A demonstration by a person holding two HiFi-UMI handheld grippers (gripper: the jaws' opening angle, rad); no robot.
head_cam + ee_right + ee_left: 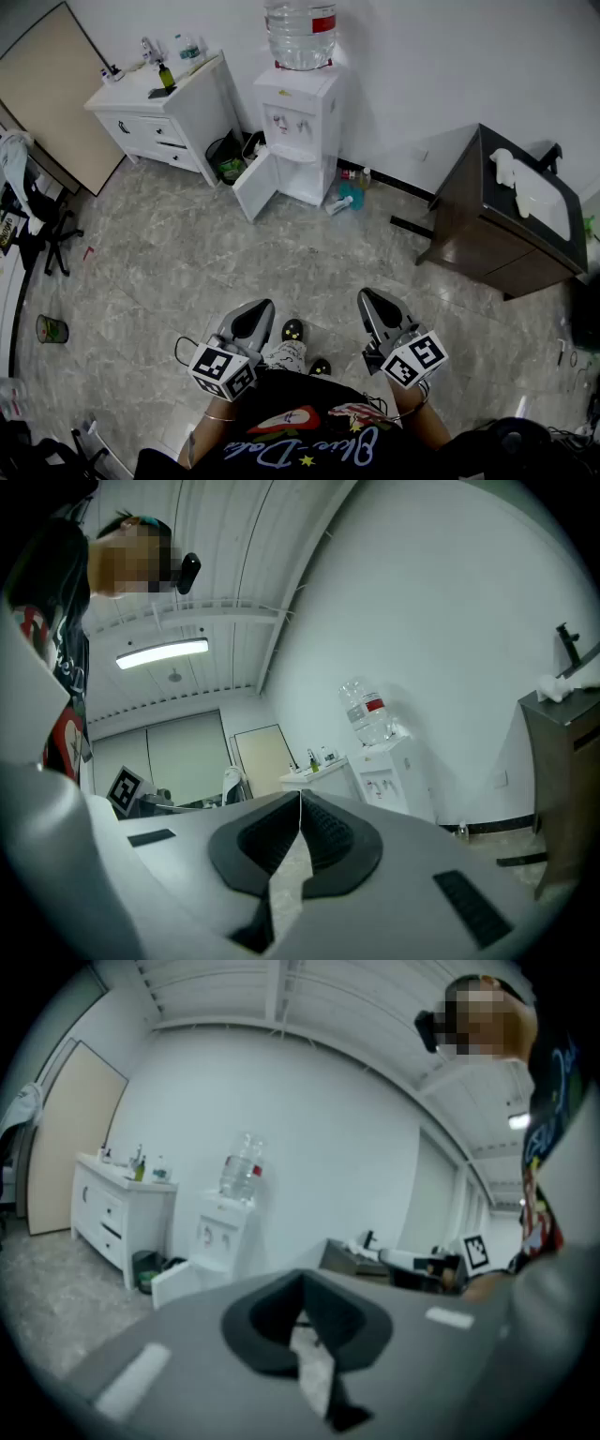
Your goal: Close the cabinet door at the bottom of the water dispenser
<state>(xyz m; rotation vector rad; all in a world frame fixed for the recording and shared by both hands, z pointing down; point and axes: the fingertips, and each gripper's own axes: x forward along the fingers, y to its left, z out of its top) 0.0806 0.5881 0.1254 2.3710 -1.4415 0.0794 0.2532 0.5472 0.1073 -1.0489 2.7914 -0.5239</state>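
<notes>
The white water dispenser (pixel 298 131) stands against the far wall with a clear bottle (pixel 301 31) on top. Its bottom cabinet door (pixel 254 185) hangs open, swung out to the left. The dispenser (pixel 222 1234) with its open door (pixel 174 1282) also shows in the left gripper view, and the dispenser (pixel 386 772) stands small in the right gripper view. Both grippers are held close to my body, far from the dispenser. My left gripper (pixel 262 307) is shut with nothing in it. My right gripper (pixel 366 295) is shut and empty too.
A white drawer chest (pixel 165 113) with bottles on it stands left of the dispenser, a dark bin (pixel 226 157) between them. A dark brown cabinet (pixel 511 217) stands at the right. Small bottles (pixel 349 195) lie by the dispenser's base. An office chair (pixel 36 211) is at the left.
</notes>
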